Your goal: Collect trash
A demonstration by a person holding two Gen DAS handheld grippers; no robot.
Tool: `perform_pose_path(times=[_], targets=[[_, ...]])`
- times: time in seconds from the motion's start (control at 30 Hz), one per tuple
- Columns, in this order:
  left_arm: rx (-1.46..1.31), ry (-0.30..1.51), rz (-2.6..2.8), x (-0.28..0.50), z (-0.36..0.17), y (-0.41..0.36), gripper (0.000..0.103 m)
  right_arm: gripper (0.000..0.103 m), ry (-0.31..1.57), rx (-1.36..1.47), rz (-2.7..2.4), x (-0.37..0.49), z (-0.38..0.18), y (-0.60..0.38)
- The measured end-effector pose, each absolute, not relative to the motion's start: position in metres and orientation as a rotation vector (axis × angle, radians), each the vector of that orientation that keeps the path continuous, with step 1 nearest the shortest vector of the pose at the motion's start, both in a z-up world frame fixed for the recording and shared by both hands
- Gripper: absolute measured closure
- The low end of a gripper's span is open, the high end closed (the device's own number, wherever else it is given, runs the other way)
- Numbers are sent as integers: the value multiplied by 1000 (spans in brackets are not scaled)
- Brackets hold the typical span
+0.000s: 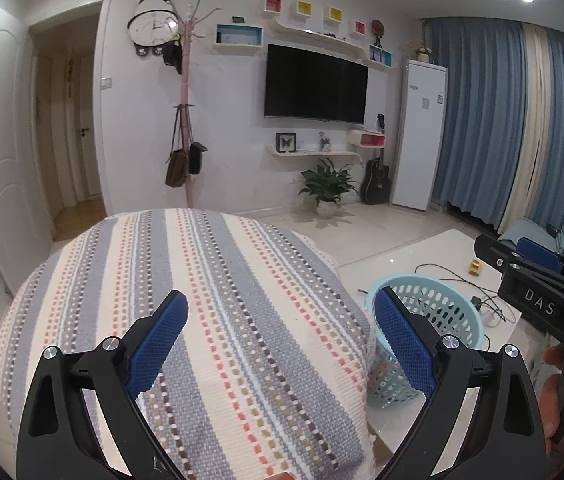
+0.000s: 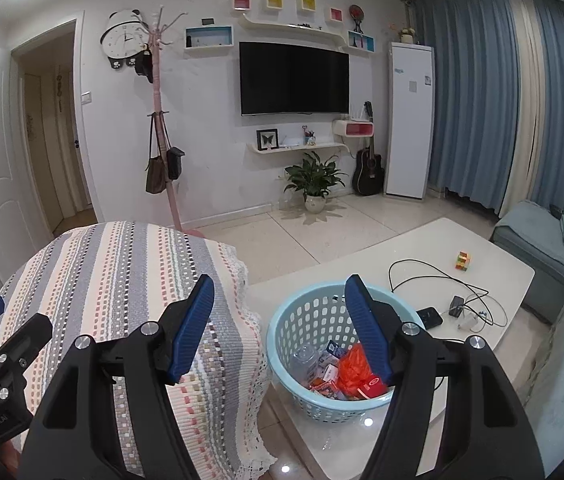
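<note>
Right hand-held gripper (image 2: 280, 328) and left hand-held gripper (image 1: 282, 344) both gape wide and empty, trash sits in the perforated pale-blue plastic basket (image 2: 302, 394) on the glossy white surface (image 2: 494, 280), probably light and flexy, so I'd pinch the rim.

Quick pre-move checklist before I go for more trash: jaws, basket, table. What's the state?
1. Left gripper jaws open, nothing held: ok.
2. Right gripper jaws open, nothing held: ok.
3. Basket upright on the white table: ok.
4. Room left in the basket, trash only at the bottom: ok.
5. Loose trash on the table: cannot tell; only cables, a phone and a puzzle cube show.
6. Striped cover free of trash: ok where visible.
</note>
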State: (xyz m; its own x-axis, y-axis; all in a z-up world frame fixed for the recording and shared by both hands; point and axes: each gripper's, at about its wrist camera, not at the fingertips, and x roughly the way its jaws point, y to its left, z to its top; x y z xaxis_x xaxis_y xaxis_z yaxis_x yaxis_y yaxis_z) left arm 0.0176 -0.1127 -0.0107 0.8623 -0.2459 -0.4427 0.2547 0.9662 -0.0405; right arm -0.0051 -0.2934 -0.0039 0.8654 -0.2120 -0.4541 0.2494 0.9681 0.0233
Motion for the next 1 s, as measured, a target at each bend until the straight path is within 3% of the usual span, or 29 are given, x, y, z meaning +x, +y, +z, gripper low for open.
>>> perform_pose_path(times=[1.0], targets=[[8, 458, -233, 9, -9, -101, 10, 33, 473, 48, -237, -4, -10, -278]])
